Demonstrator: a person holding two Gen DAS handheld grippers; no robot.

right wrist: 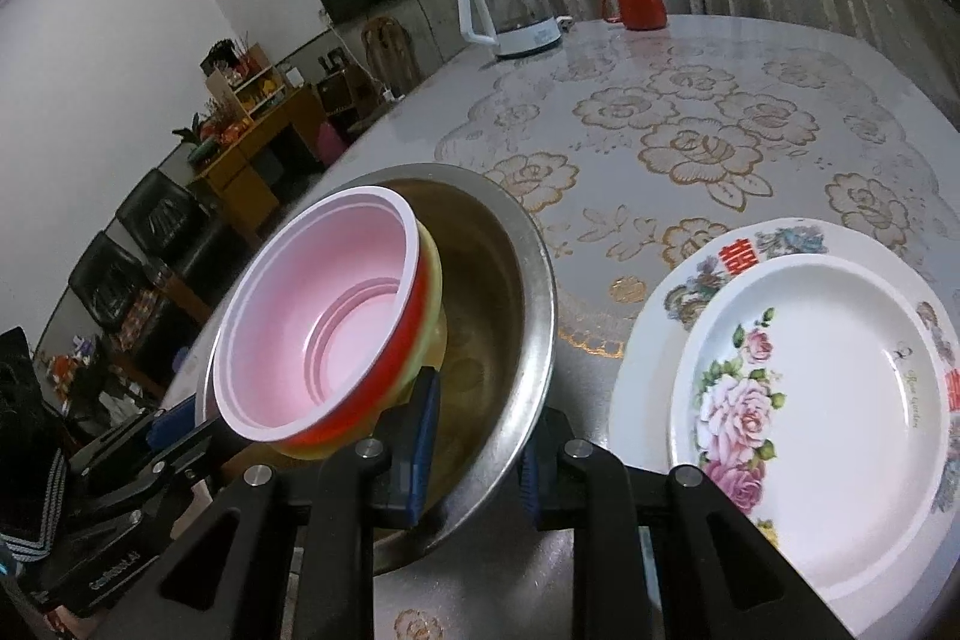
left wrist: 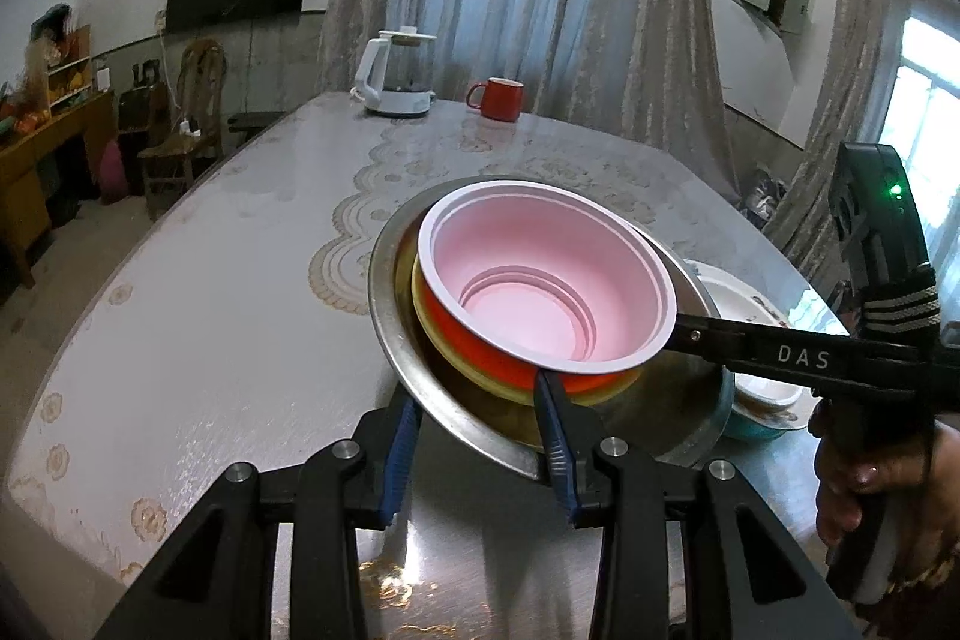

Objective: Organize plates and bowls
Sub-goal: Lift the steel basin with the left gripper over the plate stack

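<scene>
A steel bowl [left wrist: 384, 304] [right wrist: 540, 292] holds a yellow bowl [left wrist: 432, 334] [right wrist: 435, 274]. Nested in that is a red bowl with a pink inside [left wrist: 540, 280] [right wrist: 312, 328]. My left gripper [left wrist: 477, 436] [right wrist: 174, 436] is shut on the steel bowl's near rim, one blue pad outside and one inside. My right gripper [right wrist: 474, 448] [left wrist: 696, 340] is shut on the opposite rim in the same way. The stack sits tilted between them. To the right, a small rose-patterned plate [right wrist: 840, 400] lies on a larger patterned plate [right wrist: 660, 340].
A white kettle [left wrist: 396, 76] [right wrist: 510, 16] and a red mug [left wrist: 497, 99] [right wrist: 639, 4] stand at the table's far end. The table [left wrist: 210, 310] has a glossy lace-patterned cover. A person's hand [left wrist: 858, 484] grips the right tool. Chairs and a wooden sideboard stand to the left.
</scene>
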